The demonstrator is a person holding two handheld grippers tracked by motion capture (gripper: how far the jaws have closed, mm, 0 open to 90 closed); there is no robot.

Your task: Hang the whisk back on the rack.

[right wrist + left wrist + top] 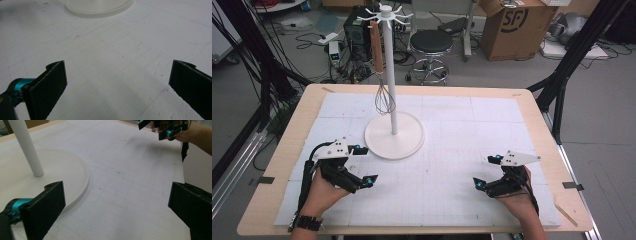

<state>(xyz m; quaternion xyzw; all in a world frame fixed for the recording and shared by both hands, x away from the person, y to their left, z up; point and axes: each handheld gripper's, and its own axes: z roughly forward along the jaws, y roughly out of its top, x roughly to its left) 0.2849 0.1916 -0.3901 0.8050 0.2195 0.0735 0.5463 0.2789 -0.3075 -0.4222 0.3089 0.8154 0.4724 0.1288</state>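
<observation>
both grippers sit low over the white gridded mat (pixel 452 150), each with its jaws spread wide and nothing between them. the left gripper (pixel 362 165) has the round base of the stand (pixel 394 135) just off its left jaw, almost touching; in the left gripper view that base (pixel 50 170) runs right up behind the jaw. the right gripper (pixel 487 172) faces bare mat, with the base well ahead of its jaws. farther on, past the base and up the white pole (pixel 388 70), the whisk (pixel 381 75) hangs by its wooden handle from a hook at the top, wires down, close beside the pole.

risk, as i judge it: a reach up from here could knock the base or pole and set the whisk swinging or drop it off its hook. beyond the table stand a stool (pixel 431 47) and a cardboard box (pixel 512 27), clear of the work.
</observation>
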